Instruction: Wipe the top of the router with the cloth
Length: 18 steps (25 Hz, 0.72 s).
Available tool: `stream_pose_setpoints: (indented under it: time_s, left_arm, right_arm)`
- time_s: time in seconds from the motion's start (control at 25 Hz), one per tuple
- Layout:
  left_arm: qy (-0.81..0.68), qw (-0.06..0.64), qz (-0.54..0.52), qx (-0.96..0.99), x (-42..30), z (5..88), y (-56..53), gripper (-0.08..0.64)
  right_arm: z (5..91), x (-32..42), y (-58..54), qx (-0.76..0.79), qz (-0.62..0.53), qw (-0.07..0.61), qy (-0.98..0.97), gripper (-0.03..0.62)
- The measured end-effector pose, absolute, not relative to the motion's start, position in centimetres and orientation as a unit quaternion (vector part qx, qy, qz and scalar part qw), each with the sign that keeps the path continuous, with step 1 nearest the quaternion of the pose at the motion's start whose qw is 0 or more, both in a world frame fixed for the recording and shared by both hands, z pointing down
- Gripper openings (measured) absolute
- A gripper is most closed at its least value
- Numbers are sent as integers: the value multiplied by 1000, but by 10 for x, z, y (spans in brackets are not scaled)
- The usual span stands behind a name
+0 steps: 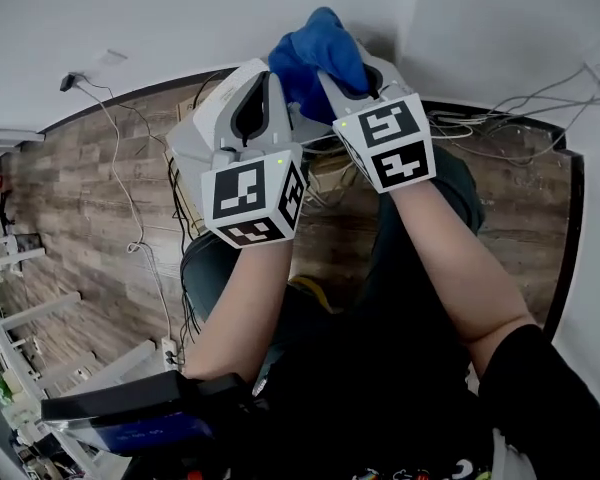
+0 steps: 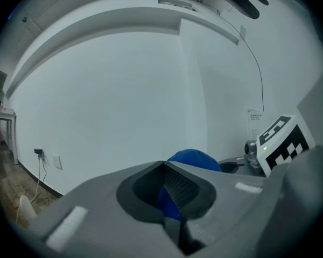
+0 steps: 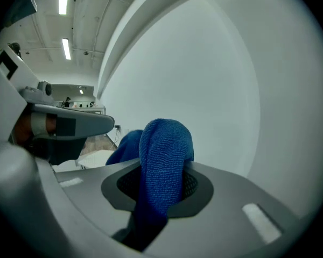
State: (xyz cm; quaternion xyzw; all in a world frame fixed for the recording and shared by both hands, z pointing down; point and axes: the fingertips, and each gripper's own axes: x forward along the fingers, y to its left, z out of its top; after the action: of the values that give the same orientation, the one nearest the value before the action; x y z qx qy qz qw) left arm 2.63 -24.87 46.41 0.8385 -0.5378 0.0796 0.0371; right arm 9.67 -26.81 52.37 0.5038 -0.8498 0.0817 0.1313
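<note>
Both grippers are raised side by side close to a white wall (image 1: 180,18), with a blue cloth (image 1: 318,48) bunched between their tips. The right gripper (image 3: 162,171) is shut on the blue cloth (image 3: 162,160), which folds up out of its jaws and hangs through them. The left gripper (image 2: 164,166) has its jaws closed together, and the blue cloth (image 2: 192,158) shows between them and just past their tip. In the head view the left gripper (image 1: 263,83) and right gripper (image 1: 332,80) nearly touch. I cannot make out a router in any view.
Below lies a wooden floor (image 1: 80,198) with trailing cables (image 1: 130,208) and a power strip (image 1: 167,349). More cables (image 1: 500,118) run at the right. A dark flat device (image 1: 130,413) sits at the lower left. White racks (image 1: 20,258) stand at the left edge.
</note>
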Motion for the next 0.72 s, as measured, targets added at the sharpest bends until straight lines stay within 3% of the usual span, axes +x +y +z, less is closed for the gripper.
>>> stream_pose_setpoints:
  time_s: [0.36,0.72]
  left_arm:
    - [-541,63,100,832,16,496,-235,0]
    - [-556,63,78,825,-2,483,-234,0]
  right_arm:
    - [596,68,-255,441,93,229,-863,112]
    - [535,66,-256,454,70,165,-873,112]
